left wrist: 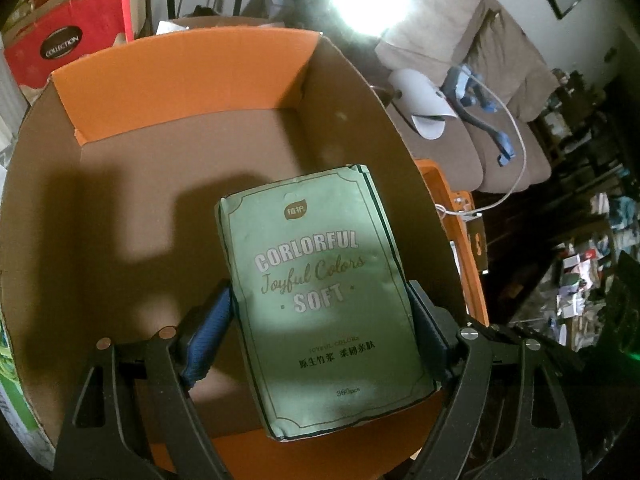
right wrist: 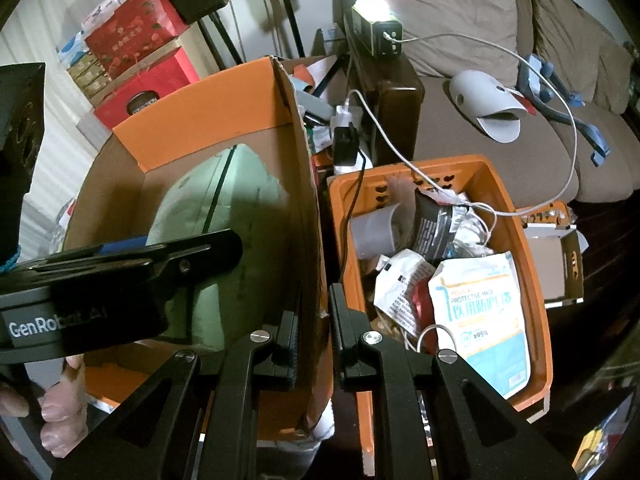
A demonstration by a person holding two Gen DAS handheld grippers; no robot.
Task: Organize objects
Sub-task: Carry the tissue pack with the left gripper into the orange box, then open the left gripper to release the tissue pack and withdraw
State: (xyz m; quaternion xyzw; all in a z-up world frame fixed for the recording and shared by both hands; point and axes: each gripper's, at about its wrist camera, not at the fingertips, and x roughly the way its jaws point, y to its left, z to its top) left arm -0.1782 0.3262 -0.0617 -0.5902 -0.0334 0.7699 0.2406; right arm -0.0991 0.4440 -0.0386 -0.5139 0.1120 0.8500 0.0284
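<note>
Gripping the green tissue pack ("CORLORFUL Joyful Colors SOFT", seemingly 360pcs) over the cardboard box, the left gripper clamps its sides while the right gripper pinches the box wall beside the orange basket.

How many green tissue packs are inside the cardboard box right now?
1. The green tissue pack sits clamped in the left tool, over the cardboard box floor. The pack and tool hide the floor beneath; the rest looks bare.

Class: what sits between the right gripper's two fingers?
The cardboard box's side wall; the right gripper is shut on it, seen in the right wrist view.
</note>
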